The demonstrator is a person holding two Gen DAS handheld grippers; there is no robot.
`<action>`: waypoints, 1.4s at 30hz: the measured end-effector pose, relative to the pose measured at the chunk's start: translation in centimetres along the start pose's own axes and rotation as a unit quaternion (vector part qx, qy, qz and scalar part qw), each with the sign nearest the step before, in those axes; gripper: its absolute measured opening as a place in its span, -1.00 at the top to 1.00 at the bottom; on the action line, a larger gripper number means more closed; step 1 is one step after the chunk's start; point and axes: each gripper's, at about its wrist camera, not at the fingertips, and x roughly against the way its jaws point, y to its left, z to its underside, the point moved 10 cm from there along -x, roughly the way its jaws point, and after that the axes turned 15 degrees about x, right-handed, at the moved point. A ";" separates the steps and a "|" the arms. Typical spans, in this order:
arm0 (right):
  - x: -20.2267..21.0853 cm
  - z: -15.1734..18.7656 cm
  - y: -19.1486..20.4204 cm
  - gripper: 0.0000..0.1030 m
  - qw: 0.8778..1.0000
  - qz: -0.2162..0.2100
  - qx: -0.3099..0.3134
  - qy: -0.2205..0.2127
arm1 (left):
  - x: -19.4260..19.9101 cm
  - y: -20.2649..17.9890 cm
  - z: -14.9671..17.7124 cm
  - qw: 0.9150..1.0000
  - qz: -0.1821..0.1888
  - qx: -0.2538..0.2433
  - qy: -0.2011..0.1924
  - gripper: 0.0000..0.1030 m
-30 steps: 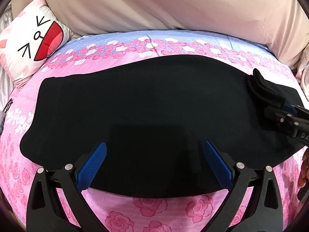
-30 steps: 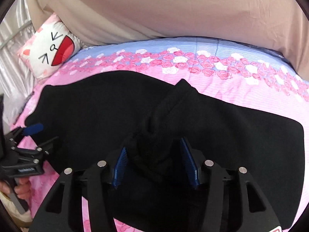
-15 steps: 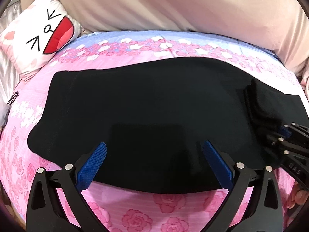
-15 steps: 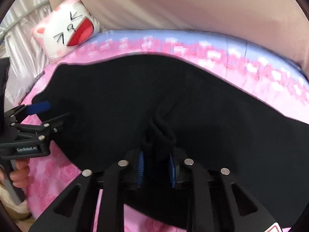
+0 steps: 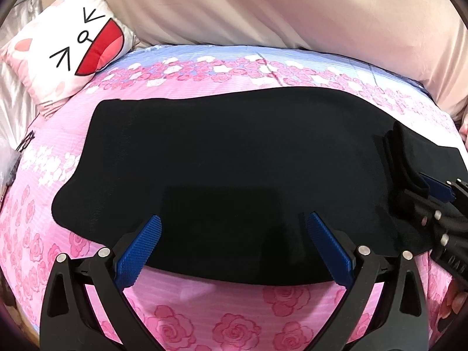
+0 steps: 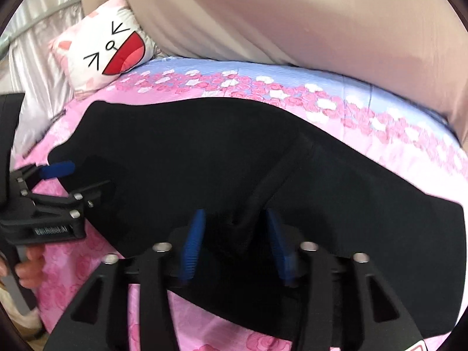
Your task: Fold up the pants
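a: where are the black knit pants (image 5: pixel 239 158)?

b: spread flat across the pink rose-printed bedsheet (image 5: pixel 204 316), long side running left to right, with a raised fold of cloth (image 6: pixel 275 181) bunched near their right end.

a: and the left black two-finger gripper with blue ribbed pads (image 5: pixel 234 244)?

b: its jaws stand wide apart over the near edge of the pants, nothing between the pads. in the right wrist view it sits at the left end of the cloth, with a person's fingers (image 6: pixel 27 266) wrapped round its handle.

a: the right black gripper with blue pads (image 6: pixel 235 234)?

b: its jaws are opening. the raised fold lies between the blue pads, but there's a gap on both sides, so the pads aren't pressing on it.

a: anything else around?

b: a white cartoon-cat pillow with a red mouth (image 5: pixel 73 49) at the far left corner, and a beige quilt (image 5: pixel 278 8) heaped along the back of the bed.
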 end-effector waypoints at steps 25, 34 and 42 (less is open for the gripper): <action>8.3 4.1 -9.1 0.18 0.981 0.062 -0.171 -0.068 | 3.2 -5.8 -3.3 0.997 0.057 -0.043 -0.029 -0.90; 10.8 9.3 -18.4 0.19 0.960 0.123 -0.240 -0.069 | 3.0 -19.1 0.5 0.983 0.137 -0.123 0.007 -0.90; 4.0 7.1 -18.7 0.22 0.979 0.033 -0.193 -0.056 | -3.3 -17.9 2.2 0.992 0.077 -0.082 0.060 -0.91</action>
